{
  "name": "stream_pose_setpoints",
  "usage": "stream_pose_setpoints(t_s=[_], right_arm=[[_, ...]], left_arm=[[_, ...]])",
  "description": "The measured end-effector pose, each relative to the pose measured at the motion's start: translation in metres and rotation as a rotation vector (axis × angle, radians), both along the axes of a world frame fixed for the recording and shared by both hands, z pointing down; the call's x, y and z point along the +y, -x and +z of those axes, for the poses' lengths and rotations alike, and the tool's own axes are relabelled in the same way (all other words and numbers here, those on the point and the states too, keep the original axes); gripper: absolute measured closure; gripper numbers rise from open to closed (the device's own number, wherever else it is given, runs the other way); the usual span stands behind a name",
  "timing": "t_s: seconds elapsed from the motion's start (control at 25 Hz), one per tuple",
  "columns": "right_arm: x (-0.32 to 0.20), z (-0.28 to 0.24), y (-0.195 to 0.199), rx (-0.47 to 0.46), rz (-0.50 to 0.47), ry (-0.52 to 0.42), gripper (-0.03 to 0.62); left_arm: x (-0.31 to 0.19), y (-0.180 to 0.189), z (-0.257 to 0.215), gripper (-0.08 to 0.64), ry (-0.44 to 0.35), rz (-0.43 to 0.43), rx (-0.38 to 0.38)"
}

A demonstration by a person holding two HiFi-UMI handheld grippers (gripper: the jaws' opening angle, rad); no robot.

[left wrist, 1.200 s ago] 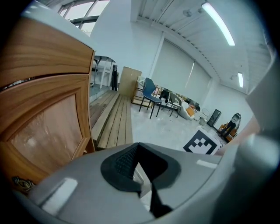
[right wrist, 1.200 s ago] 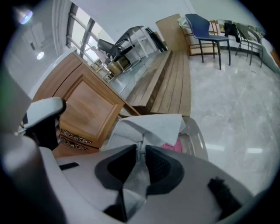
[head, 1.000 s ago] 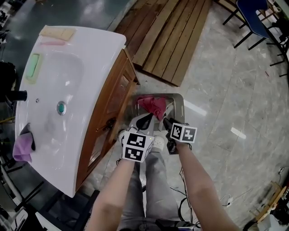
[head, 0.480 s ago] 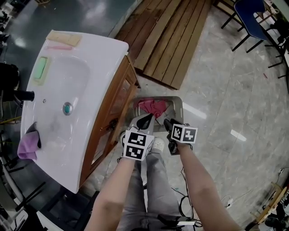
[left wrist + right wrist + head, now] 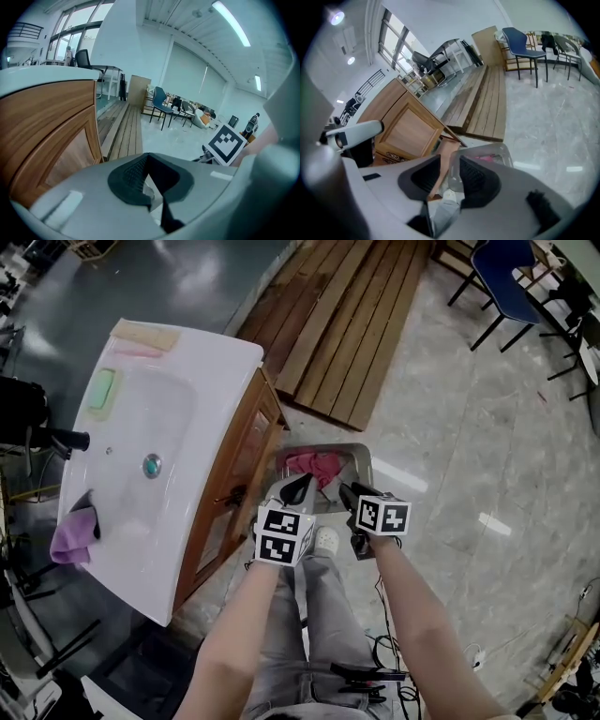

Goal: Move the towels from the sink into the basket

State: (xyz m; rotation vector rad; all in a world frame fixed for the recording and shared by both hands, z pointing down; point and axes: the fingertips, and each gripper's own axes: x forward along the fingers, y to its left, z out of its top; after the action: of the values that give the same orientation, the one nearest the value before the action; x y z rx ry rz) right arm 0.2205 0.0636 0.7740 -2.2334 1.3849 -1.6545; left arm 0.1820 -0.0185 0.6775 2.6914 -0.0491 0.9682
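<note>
The purple towel (image 5: 73, 538) drapes the sink's (image 5: 141, 418) left rim. Off the sink's right side, my left gripper (image 5: 300, 484), jaws together and empty, is nearer it than my right gripper (image 5: 345, 491), parted and empty.

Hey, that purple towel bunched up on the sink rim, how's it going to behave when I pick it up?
The purple towel lies crumpled on the sink rim, so it will probably go limp and dangle from wherever it's pinched. It looks thin, so it is likely light. I cannot tell whether it is wet, which would add weight.
</note>
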Motion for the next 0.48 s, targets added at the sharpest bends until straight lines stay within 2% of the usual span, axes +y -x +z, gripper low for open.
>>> stream_pose_setpoints(t_s=[0.48], right_arm=[[-0.001, -0.059, 0.008, 0.062, -0.065, -0.009, 0.563]], left_arm=[[0.003, 0.009, -0.046, 0.554, 0.005, -0.037, 0.022]])
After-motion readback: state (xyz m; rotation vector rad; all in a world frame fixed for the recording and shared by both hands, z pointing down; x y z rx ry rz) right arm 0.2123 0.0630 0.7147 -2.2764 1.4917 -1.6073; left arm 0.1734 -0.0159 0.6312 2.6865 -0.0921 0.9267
